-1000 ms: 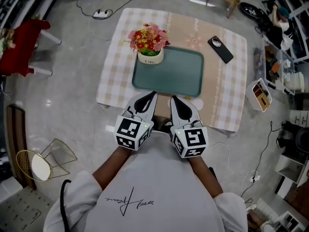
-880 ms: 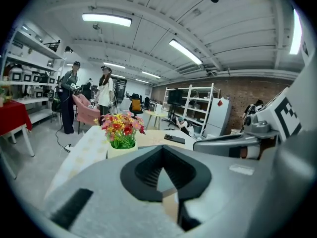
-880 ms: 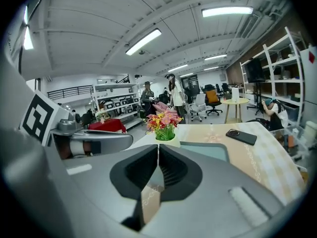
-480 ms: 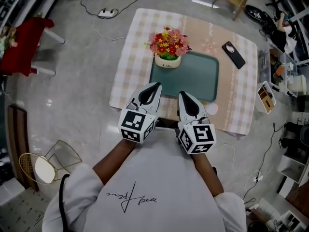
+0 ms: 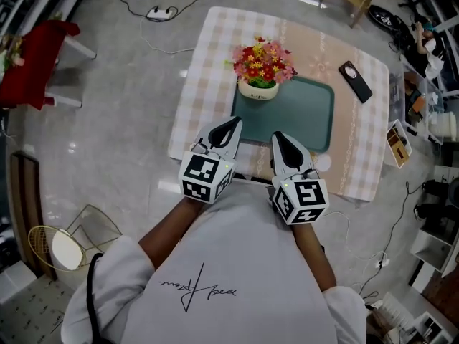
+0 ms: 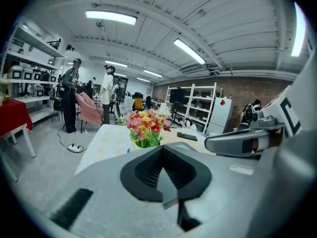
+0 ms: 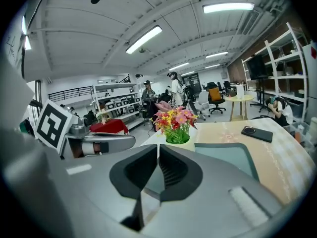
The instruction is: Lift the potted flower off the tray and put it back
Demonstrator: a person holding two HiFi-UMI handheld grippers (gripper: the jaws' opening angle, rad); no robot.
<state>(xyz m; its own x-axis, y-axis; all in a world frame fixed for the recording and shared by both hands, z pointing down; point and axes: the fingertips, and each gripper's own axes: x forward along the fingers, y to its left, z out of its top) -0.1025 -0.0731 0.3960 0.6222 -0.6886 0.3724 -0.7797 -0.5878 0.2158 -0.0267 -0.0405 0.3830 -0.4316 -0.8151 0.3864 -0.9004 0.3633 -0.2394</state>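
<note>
Grey left tongs (image 5: 235, 123), right tongs (image 5: 278, 137) abreast, nose-down (closed)

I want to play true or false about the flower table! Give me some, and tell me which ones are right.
The potted flower stands on the green tray. True.
The phone lies on the tray. False: it lies on the tablecloth, beside the tray.
The left gripper holds the potted flower. False: it is shut on nothing, apart from the potted flower.
The right gripper is shut and empty. True.
</note>
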